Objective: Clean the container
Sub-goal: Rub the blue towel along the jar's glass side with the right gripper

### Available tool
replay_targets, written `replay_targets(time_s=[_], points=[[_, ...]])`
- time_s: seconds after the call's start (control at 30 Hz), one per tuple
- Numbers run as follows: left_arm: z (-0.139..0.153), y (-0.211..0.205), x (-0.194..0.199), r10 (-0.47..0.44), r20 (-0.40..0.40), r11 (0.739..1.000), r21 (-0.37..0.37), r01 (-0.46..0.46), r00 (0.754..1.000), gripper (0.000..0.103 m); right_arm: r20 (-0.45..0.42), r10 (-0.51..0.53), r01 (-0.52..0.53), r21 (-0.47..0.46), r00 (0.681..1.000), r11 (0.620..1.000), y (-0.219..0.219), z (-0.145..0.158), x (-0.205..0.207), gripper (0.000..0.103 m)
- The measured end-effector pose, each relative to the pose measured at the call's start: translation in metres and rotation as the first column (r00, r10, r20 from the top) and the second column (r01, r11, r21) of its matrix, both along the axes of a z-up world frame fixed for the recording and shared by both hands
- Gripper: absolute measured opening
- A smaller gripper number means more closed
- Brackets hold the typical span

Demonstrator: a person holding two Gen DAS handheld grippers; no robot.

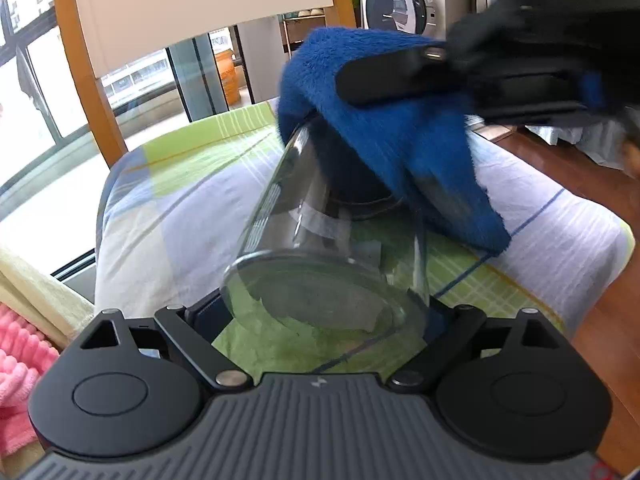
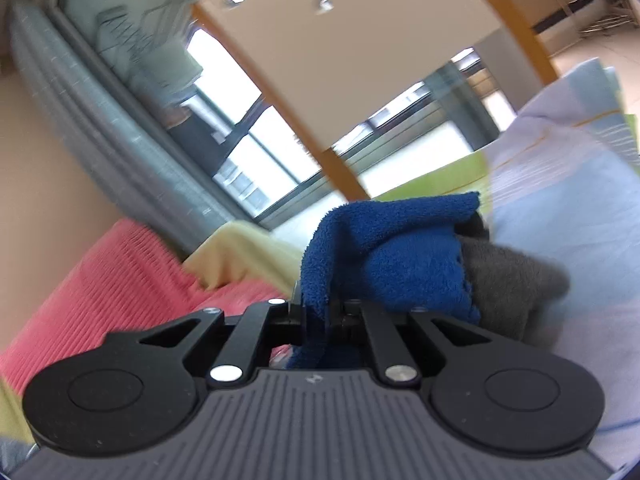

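Observation:
A clear glass container [image 1: 320, 264] lies tilted between my left gripper's jaws, its base toward the camera and its mouth pointing away. My left gripper [image 1: 324, 312] is shut on its base end. A blue fluffy cloth [image 1: 384, 136] drapes over the container's far mouth and hangs down its right side. My right gripper [image 1: 384, 80] comes in from the upper right, shut on that cloth. In the right wrist view the cloth [image 2: 384, 256] is bunched between the right gripper's [image 2: 320, 308] jaws, with a grey fabric fold beside it.
A table with a checked green, white and blue cloth [image 1: 180, 200] lies under the container. A wooden chair back [image 1: 192, 8] stands behind it. Pink towels [image 1: 16, 368] lie at the left. A washing machine [image 1: 400, 0] stands far back. Wooden floor [image 1: 580, 184] shows right.

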State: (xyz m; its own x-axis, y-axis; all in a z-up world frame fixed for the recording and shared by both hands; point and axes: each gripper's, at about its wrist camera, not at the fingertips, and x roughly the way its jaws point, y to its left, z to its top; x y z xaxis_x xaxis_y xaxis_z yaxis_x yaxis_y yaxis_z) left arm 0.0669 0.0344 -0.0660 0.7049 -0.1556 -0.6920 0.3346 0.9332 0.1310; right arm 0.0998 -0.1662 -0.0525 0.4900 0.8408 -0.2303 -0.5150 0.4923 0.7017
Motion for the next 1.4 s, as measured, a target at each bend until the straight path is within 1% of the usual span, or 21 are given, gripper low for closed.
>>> replay_targets(time_s=[0.03, 0.1, 0.17, 0.23, 0.27, 0.33, 0.4, 0.5, 0.6, 0.7, 0.73, 0.8, 0.87, 0.93, 1.03, 1.07, 1.13, 1.2, 1.27, 1.3, 1.4], points=[[0.004, -0.002, -0.005, -0.004, 0.013, 1.0, -0.008, 0.004, 1.0, 0.088, -0.004, 0.016, -0.016, 0.007, 1.0, 1.0, 0.002, 0.0, -0.003, 0.007], [0.01, -0.005, -0.016, -0.011, 0.028, 1.0, -0.021, 0.011, 1.0, 0.088, -0.013, 0.048, -0.048, 0.016, 0.999, 0.999, 0.006, -0.001, -0.007, 0.007], [0.009, -0.01, -0.022, -0.024, 0.044, 1.0, 0.009, 0.024, 0.999, 0.087, -0.023, 0.085, -0.085, 0.019, 0.996, 0.996, 0.011, -0.003, -0.008, 0.007], [0.006, -0.017, -0.026, -0.041, 0.066, 0.997, 0.068, 0.036, 0.997, 0.087, -0.036, 0.122, -0.123, -0.013, 0.992, 0.992, 0.018, -0.006, -0.006, 0.006], [0.004, -0.02, -0.028, -0.049, 0.078, 0.994, 0.099, 0.042, 0.996, 0.087, -0.043, 0.126, -0.126, -0.005, 0.991, 0.992, 0.019, -0.008, -0.005, 0.005], [0.001, -0.027, -0.033, -0.069, 0.1, 0.987, 0.155, 0.053, 0.993, 0.087, -0.06, 0.106, -0.106, 0.018, 0.993, 0.994, 0.017, -0.011, 0.001, 0.004], [-0.001, -0.032, -0.038, -0.082, 0.117, 0.98, 0.189, 0.059, 0.99, 0.087, -0.066, 0.086, -0.084, 0.03, 0.994, 0.996, 0.015, -0.014, 0.009, 0.002], [0.0, -0.034, -0.042, -0.081, 0.117, 0.98, 0.188, 0.058, 0.99, 0.087, -0.028, 0.039, -0.039, 0.004, 0.999, 0.999, 0.013, -0.015, 0.022, 0.002], [0.001, -0.034, -0.046, -0.078, 0.116, 0.982, 0.181, 0.056, 0.99, 0.087, 0.01, -0.041, 0.041, -0.029, 0.999, 0.999, 0.011, -0.014, 0.033, 0.002], [0.002, -0.035, -0.05, -0.081, 0.127, 0.984, 0.169, 0.059, 0.989, 0.087, 0.011, -0.115, 0.116, -0.016, 0.993, 0.993, 0.003, -0.017, 0.043, 0.002], [0.004, -0.035, -0.052, -0.08, 0.132, 0.986, 0.158, 0.058, 0.988, 0.087, -0.002, -0.123, 0.123, 0.002, 0.992, 0.992, 0.001, -0.019, 0.045, 0.002], [0.006, -0.03, -0.05, -0.061, 0.106, 0.993, 0.102, 0.051, 0.992, 0.087, -0.018, -0.134, 0.135, 0.029, 0.991, 0.99, -0.002, -0.023, 0.046, 0.002], [0.011, -0.02, -0.045, -0.042, 0.057, 0.999, -0.004, 0.042, 0.997, 0.087, -0.025, -0.145, 0.146, 0.043, 0.989, 0.988, -0.004, -0.025, 0.043, 0.002], [0.017, -0.01, -0.04, -0.028, 0.006, 0.993, -0.113, 0.029, 1.0, 0.088, -0.038, -0.151, 0.153, 0.068, 0.988, 0.986, -0.006, -0.029, 0.041, 0.002], [0.02, -0.007, -0.043, -0.026, -0.01, 0.984, -0.177, 0.024, 1.0, 0.088, -0.064, -0.161, 0.168, 0.108, 0.985, 0.98, -0.01, -0.034, 0.039, 0.002], [0.021, -0.006, -0.04, -0.03, -0.003, 0.984, -0.177, 0.029, 1.0, 0.088, -0.066, -0.166, 0.172, 0.106, 0.984, 0.979, -0.011, -0.033, 0.038, 0.002], [0.013, -0.003, -0.032, -0.043, 0.04, 0.991, -0.126, 0.047, 0.998, 0.088, -0.067, -0.176, 0.182, 0.095, 0.982, 0.979, -0.013, -0.029, 0.037, 0.003], [0.009, -0.014, -0.043, -0.074, 0.12, 0.997, 0.004, 0.074, 0.99, 0.088, -0.067, -0.182, 0.187, 0.079, 0.981, 0.979, -0.015, -0.024, 0.034, 0.004], [0.002, -0.026, -0.048, -0.117, 0.198, 0.984, 0.159, 0.086, 0.973, 0.088, -0.057, -0.162, 0.166, 0.066, 0.985, 0.984, -0.019, -0.017, 0.029, 0.007], [0.0, -0.029, -0.05, -0.131, 0.216, 0.975, 0.205, 0.086, 0.968, 0.088, -0.046, -0.136, 0.139, 0.068, 0.99, 0.988, -0.019, -0.012, 0.024, 0.007], [-0.006, -0.019, -0.027, -0.125, 0.21, 0.976, 0.204, 0.082, 0.97, 0.088, -0.019, -0.022, 0.024, 0.089, 1.0, 0.996, -0.012, -0.003, 0.01, 0.007]])
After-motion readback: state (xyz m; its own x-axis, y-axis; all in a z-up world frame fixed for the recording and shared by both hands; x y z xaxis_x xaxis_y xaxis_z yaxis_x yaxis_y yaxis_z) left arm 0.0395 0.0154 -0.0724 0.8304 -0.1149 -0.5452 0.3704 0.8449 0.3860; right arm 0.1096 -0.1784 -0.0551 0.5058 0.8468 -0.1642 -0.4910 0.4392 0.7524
